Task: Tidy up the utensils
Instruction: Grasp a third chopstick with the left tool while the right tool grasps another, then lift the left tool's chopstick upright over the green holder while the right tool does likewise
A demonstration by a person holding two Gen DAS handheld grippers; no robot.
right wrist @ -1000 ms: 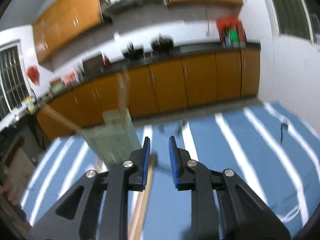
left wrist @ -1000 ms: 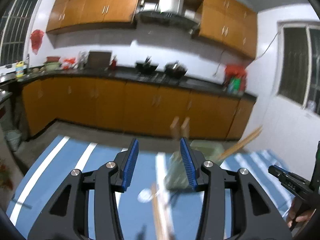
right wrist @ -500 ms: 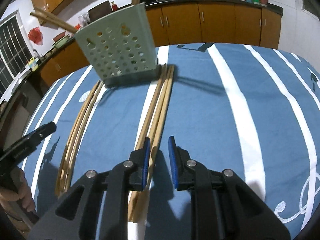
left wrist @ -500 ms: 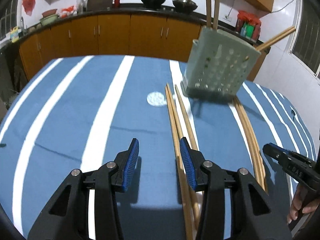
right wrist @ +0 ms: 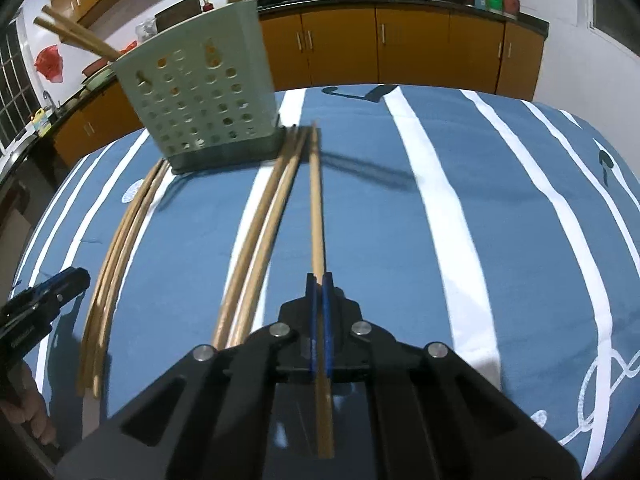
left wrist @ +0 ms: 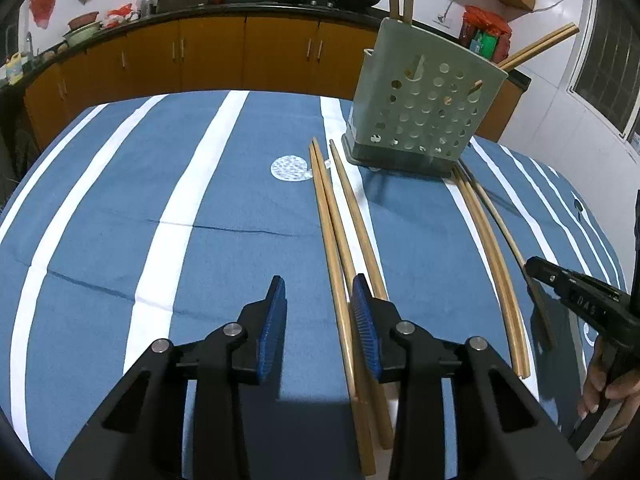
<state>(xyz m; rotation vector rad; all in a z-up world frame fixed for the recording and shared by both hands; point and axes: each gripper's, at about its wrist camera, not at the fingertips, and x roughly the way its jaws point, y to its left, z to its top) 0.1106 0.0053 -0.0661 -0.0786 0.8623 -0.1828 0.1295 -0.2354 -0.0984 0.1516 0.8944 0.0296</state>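
**Chopstick clamped in the right tool**

The right tool (right wrist: 319, 280) has just closed on one chopstick (right wrist: 316, 200), whose long axis runs straight ahead toward the perforated holder (right wrist: 200, 96) (standing upright, chopsticks inside). The left tool (left wrist: 318, 304), narrowing but ungripped, straddles loose chopsticks (left wrist: 340, 220) lying on the striped surface (left wrist: 120, 200) directly ahead.

Beside the matt plastic perforated utensil holder (left wrist: 422, 114), smooth wooden chopsticks (left wrist: 340, 232) lie on my striped cloth tablecloth (left wrist: 160, 208), matt and creased.
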